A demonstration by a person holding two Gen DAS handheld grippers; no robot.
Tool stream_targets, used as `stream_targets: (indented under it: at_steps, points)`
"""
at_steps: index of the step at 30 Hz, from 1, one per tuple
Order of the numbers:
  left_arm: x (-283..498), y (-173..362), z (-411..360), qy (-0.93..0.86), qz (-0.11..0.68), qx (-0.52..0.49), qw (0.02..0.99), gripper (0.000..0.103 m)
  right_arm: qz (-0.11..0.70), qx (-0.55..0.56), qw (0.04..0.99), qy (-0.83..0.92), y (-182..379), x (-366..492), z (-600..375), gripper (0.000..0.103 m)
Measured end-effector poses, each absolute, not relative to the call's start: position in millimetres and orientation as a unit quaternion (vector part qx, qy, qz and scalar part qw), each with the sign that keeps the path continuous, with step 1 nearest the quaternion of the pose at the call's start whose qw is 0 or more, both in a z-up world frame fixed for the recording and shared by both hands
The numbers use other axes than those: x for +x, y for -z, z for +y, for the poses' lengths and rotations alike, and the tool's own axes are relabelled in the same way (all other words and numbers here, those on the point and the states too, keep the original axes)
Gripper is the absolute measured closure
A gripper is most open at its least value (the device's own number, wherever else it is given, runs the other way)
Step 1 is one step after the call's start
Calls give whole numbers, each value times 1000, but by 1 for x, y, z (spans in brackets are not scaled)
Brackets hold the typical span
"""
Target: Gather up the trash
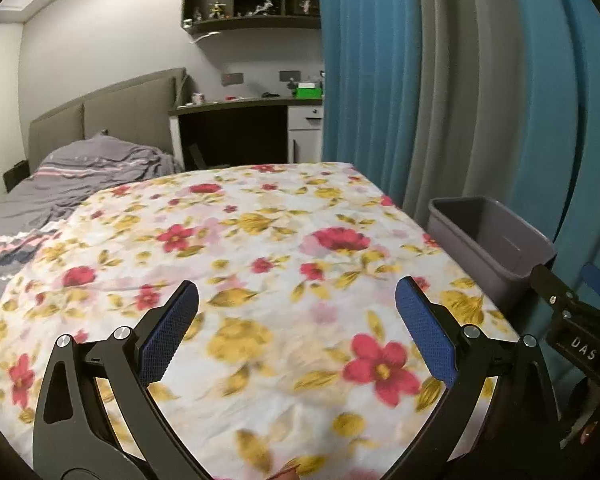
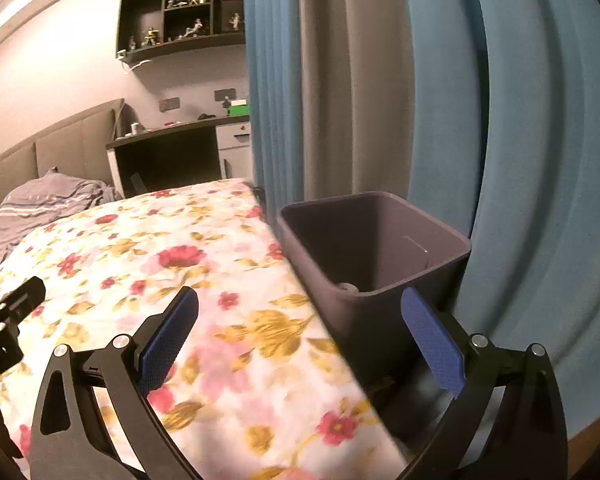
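Both sets of tongs are spread wide with nothing between the blue pads, so you're going in empty-handed on each side. Your left tongs (image 1: 296,320) hover over the flowered bedspread (image 1: 260,240), pointed toward the far headboard, roughly level and a bit above the cloth. Your right tongs (image 2: 300,324) sit off to the side, straddling the bed's edge: the inner finger over the bedspread (image 2: 160,272), the outer finger over the bin (image 2: 376,248).

About the trash itself: honestly I can't spot any on the bedspread ahead of either pair. The only candidate is a small pale lump (image 2: 350,287) down inside the bin, just ahead of your right tongs' outer finger, and it's too small to say what it is. So my guess is the collecting is mostly done, or the next piece is out of view.

Handling-wise, if it's crumpled paper or wrappers like I'd expect, it'll be light and squashy, so pinch across the fattest part and don't worry about force. The bedspread is soft and wrinkly, so come down shallow or you'll grab cloth along with it.

That bin looks like thin, smooth plastic, light and easy to tip. It stands right against the bed's side, in front of the blue curtain (image 2: 540,160). Drop from above; don't nudge the rim.
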State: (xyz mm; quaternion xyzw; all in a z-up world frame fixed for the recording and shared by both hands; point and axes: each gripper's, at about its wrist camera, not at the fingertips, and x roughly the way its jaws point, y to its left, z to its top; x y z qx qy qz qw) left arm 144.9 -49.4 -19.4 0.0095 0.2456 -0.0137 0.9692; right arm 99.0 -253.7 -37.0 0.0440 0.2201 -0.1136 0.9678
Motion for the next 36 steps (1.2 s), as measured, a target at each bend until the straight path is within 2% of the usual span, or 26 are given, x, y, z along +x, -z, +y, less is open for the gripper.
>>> stream_targets:
  at_steps: [18,36]
  points:
    - [81,15,-9,19,222,-1,975,6,179,16,978,105,17,46,-189,5]
    - [78,14,8,19,221,-24,975,6,171,6,980,102,15,43,-171,5]
